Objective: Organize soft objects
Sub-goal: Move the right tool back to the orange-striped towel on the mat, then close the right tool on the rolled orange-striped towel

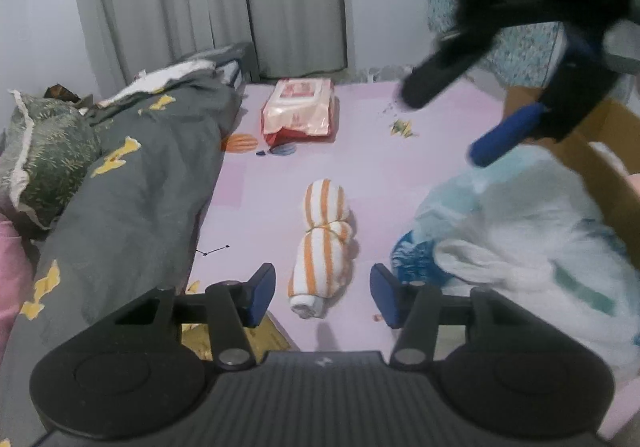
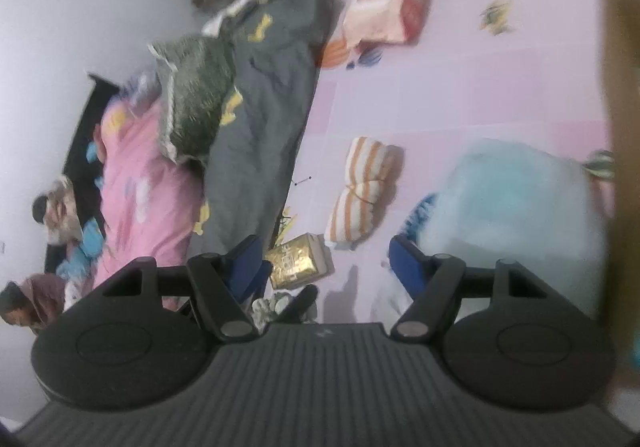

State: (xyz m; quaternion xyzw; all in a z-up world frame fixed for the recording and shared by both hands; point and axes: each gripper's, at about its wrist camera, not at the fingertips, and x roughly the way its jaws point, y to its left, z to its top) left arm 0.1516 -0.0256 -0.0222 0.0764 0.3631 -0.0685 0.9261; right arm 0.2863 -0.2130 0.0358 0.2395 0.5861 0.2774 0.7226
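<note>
The striped towel roll (image 1: 324,247) is seen lying on the pink floor (image 1: 420,151) – right ahead of the left claw (image 1: 323,297), released, nothing gripped. The right claw (image 2: 326,267) is spread empty too.

Above the orange-and-white striped rolled towel (image 1: 324,247), the black right gripper with blue pads (image 1: 452,123) is smeared by motion blur. Right of the towel, the pale blue-and-white soft heap (image 1: 532,243) is blurred, perhaps bagged cloth, and the brown cardboard box (image 1: 600,151) behind it runs off the edge.
</note>
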